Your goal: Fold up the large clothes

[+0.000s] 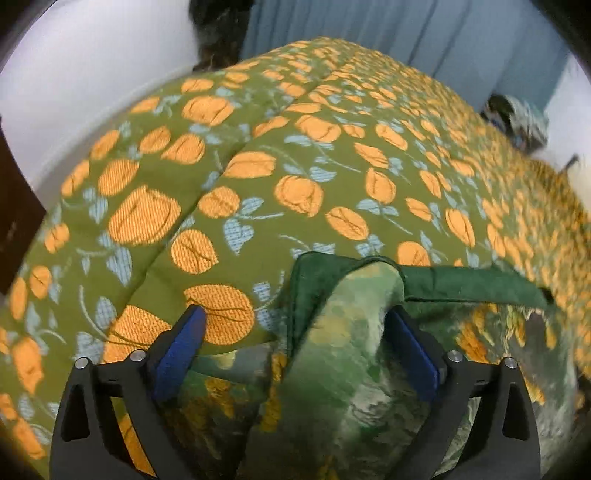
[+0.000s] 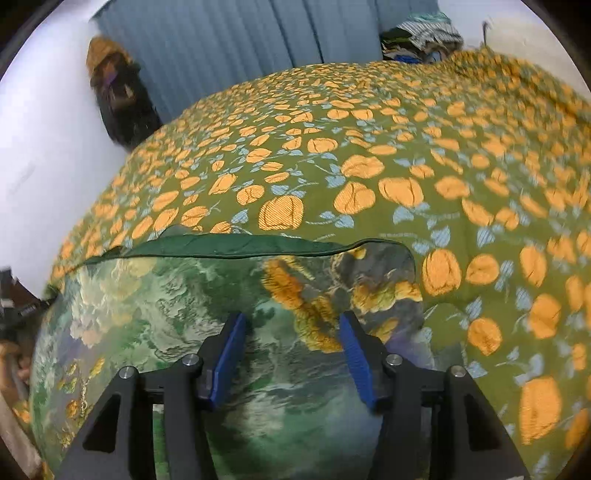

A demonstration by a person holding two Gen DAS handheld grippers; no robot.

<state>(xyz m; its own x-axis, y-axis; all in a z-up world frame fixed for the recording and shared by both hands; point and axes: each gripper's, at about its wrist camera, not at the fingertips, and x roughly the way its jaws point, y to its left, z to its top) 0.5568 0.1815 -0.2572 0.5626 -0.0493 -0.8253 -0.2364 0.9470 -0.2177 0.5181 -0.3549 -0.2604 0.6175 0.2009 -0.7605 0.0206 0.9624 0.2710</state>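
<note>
- In the left wrist view, the left gripper (image 1: pixel 295 325) has its jaws spread very wide. A puffy fold of the printed cloth (image 1: pixel 343 332) bulges up between the blue pads (image 1: pixel 184 343), but the pads do not squeeze it.
- In the right wrist view, the right gripper (image 2: pixel 291 328) has its jaws about half open. The cloth (image 2: pixel 207 295) lies flat under the pads (image 2: pixel 229 354) and nothing is pinched.
- Only the right wrist view shows the cloth spread out smooth, with its dark green hem (image 2: pixel 236 245) running from 9 o'clock across to 2 o'clock. The left wrist view shows the hem (image 1: pixel 465 284) bent and lumpy, going off toward 3 o'clock.
- The cloth has green swirls and yellow flowers. It sits at the near edge of the bed, at 6 o'clock in both views.
- Under it is a green bedspread (image 1: pixel 317 155) with orange fruit and pale blue leaves. It fills most of each view.
- A blue curtain (image 2: pixel 229 55) hangs at 12 o'clock.
- A pile of clothes (image 2: pixel 424 35) sits at 1 o'clock in the right wrist view. It is blurry at 2 o'clock in the left wrist view.
- A dark bundle (image 2: pixel 118 96) leans by the white wall (image 2: pixel 40 158) at 10 o'clock.
</note>
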